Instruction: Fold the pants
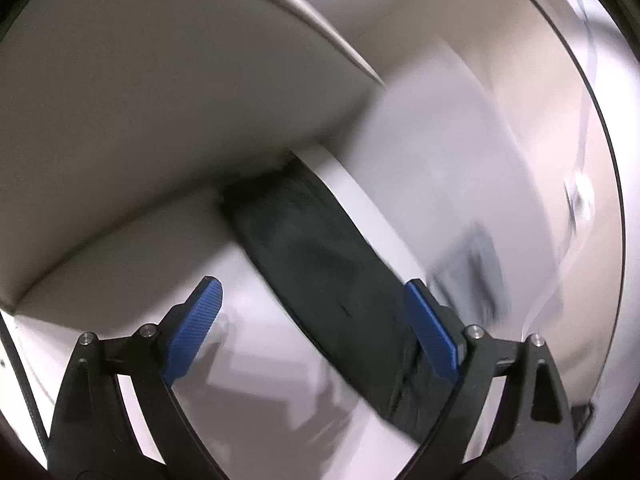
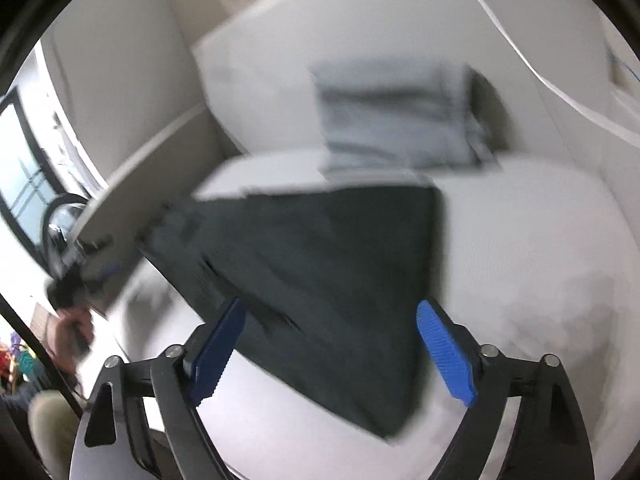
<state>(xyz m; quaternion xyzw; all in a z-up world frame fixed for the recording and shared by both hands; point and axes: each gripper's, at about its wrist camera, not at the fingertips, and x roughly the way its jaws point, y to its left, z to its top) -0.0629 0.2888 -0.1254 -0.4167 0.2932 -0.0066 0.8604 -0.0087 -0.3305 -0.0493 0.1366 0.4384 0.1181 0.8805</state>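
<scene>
Window: at nine o'clock in the right wrist view, a dark-framed glass pane (image 2: 24, 184), blurred.
Person's hand: at eight o'clock in the same view, a blurred hand (image 2: 72, 332) gripping a dark handle; what it holds above that is too smeared to read.
Board: a pale, flat panel (image 2: 152, 184) slanting from about nine o'clock toward the centre, its edge straight and hard.
Left tongs: the left gripper (image 1: 312, 308) stands wide apart, its blue ribbed pads (image 1: 196, 332) on black plastic arms; nothing is pinched between them. The dark cloth runs beneath and behind the right-hand pad, and whether that pad touches it cannot be told.
Pants, left wrist view: the folded dark grey fabric pants (image 1: 320, 264) show as a long matte band running from the centre down to five o'clock.
Bed surface: a white, soft, faintly wrinkled sheet (image 2: 540, 264) carries everything; it fills the lower half of both views.
Pants, right wrist view: they lie flat on the sheet at the centre, a broad wedge with one straight edge at twelve o'clock and a point at six.
Right tongs: the right gripper (image 2: 328, 320) is spread wide, both blue pads clear of the cloth and hanging above it, gripping nothing.
Stack: at twelve to one o'clock beyond the pants, a pile of folded light grey cloth (image 2: 396, 120), layered edges visible, blurred.
Containers: none can be made out.
</scene>
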